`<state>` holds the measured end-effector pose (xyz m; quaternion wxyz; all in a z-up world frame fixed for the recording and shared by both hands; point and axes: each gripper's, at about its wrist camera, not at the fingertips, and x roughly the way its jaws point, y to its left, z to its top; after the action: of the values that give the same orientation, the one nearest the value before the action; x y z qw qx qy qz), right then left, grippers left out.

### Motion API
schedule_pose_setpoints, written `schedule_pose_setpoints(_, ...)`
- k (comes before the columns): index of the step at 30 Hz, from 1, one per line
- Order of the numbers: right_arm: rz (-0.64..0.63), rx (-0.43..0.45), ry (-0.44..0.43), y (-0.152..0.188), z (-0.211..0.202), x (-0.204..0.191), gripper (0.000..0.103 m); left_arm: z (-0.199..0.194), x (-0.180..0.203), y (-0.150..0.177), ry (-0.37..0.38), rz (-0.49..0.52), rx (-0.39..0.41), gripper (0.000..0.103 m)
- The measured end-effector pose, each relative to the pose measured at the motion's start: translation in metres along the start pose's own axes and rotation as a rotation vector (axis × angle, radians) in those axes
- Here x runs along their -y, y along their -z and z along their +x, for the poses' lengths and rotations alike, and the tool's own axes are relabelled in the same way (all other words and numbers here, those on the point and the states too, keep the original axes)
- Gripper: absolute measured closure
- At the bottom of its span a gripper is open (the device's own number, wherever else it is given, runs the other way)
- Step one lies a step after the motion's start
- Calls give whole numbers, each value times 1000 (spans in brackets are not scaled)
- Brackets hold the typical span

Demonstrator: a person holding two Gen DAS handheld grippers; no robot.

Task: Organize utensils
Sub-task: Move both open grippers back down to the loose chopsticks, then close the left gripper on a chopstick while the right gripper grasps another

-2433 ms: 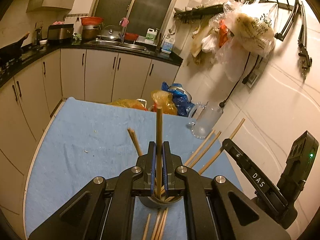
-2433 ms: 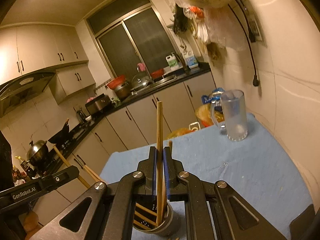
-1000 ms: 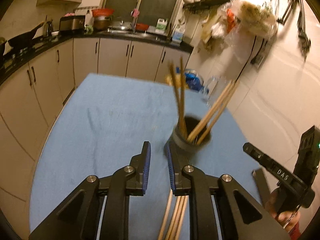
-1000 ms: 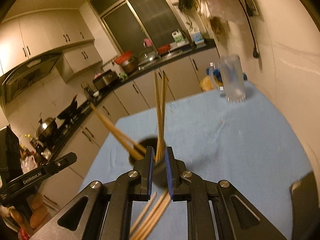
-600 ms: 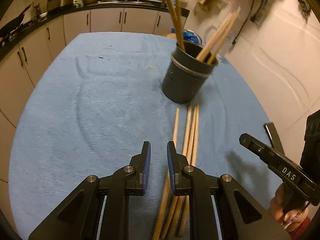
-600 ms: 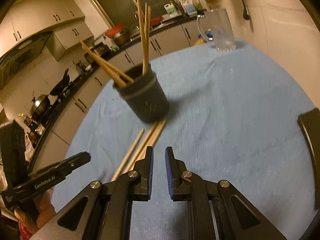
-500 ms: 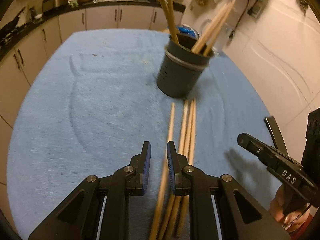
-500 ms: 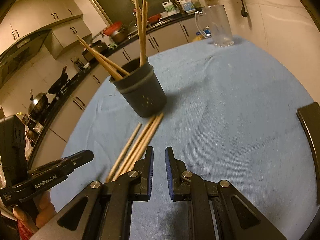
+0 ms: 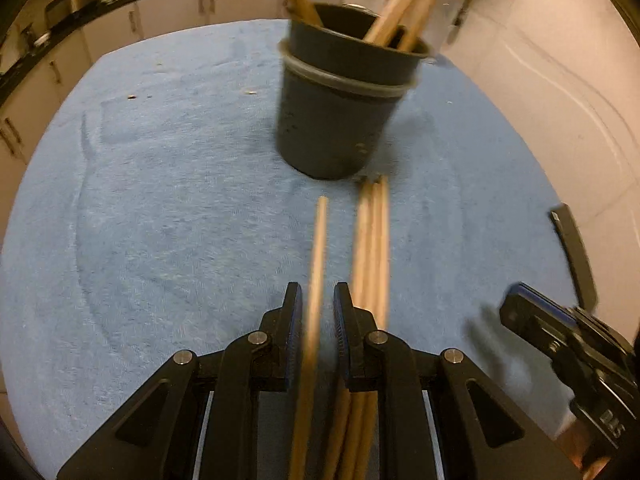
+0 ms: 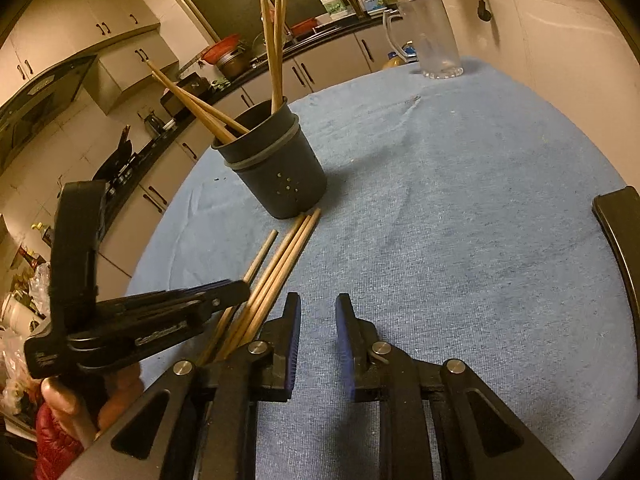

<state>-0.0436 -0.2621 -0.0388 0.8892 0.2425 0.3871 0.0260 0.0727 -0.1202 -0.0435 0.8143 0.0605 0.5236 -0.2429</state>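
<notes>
Left-wrist view motion-blurred, loose chopsticks [image 9: 370, 240] hidden under the gripper [image 9: 316, 320] — near ends unseen

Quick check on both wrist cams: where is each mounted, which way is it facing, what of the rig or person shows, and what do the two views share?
Left wrist: sits behind the left tool, angled down at the blue cloth; a single chopstick lies between its fingers, and the right tool shows at the right edge.
Right wrist: sits behind the right tool, whose jaws are opening with nothing between them; it faces the kitchen, with the left tool and a hand at the left.
Shared: dark holder, loose chopsticks, cloth.
</notes>
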Motion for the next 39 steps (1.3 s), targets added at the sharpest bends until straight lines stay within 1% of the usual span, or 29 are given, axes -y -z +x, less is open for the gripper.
schedule_pose_setpoints(1,1,-8,-2,-2,1,-1,84,0,-2,-1,-9,-10,-1,89)
schedule_pose_setpoints(4,1,-53,-14,-9,11,-4,84,-2,-13,0,-49,-58,12,89)
schedule_pose_setpoints(6,-5,-79,-29,-14,19,-9,84,-5,-28,2,-48,-115,18,89)
schedule_pose_setpoints(9,-7,-137,-25,-23,37,-18,84,-11,-46,8,-43,-179,25,89)
schedule_pose_setpoints(11,-9,-165,-23,-28,48,-22,84,-13,-53,10,-45,-192,26,89)
schedule_pose_setpoints(12,-9,-174,-1,-31,55,-25,84,-15,-55,12,-42,-192,26,89)
schedule_pose_setpoints(14,-11,-196,13,-35,64,-28,85,-16,-58,12,-38,-194,27,89)
schedule_pose_setpoints(16,-33,-219,66,-36,74,-35,88,-16,-60,13,-30,-197,27,89)
schedule_pose_setpoints(17,-41,-230,83,-36,77,-37,92,-16,-60,12,-26,-197,28,89)
schedule_pose_setpoints(18,-39,-245,97,-35,81,-39,92,-19,-62,14,-23,-199,29,89)
schedule_pose_setpoints(20,-55,-236,134,-36,82,-45,92,-20,-63,15,-20,-200,31,89)
schedule_pose_setpoints(22,-93,-250,166,-36,86,-55,93,-27,-59,20,-23,-198,35,90)
schedule_pose_setpoints(24,-116,-265,187,-39,90,-60,93,-22,-55,18,-24,-193,37,89)
schedule_pose_setpoints(26,-117,-284,187,-42,90,-58,93,-21,-56,19,-18,-195,37,89)
schedule_pose_setpoints(28,-104,-316,169,-43,89,-47,91,-21,-58,20,-11,-193,37,89)
schedule_pose_setpoints(29,-107,-325,159,-44,90,-47,93,-21,-59,20,-9,-192,36,89)
schedule_pose_setpoints(34,-129,-343,203,-46,78,-26,93,-19,-60,18,-11,-184,30,89)
schedule_pose_setpoints(36,-112,-343,228,-49,75,-17,93,-20,-58,18,-16,-172,26,89)
schedule_pose_setpoints(39,-69,-354,227,-55,75,-7,92,-16,-54,9,-25,-141,1,87)
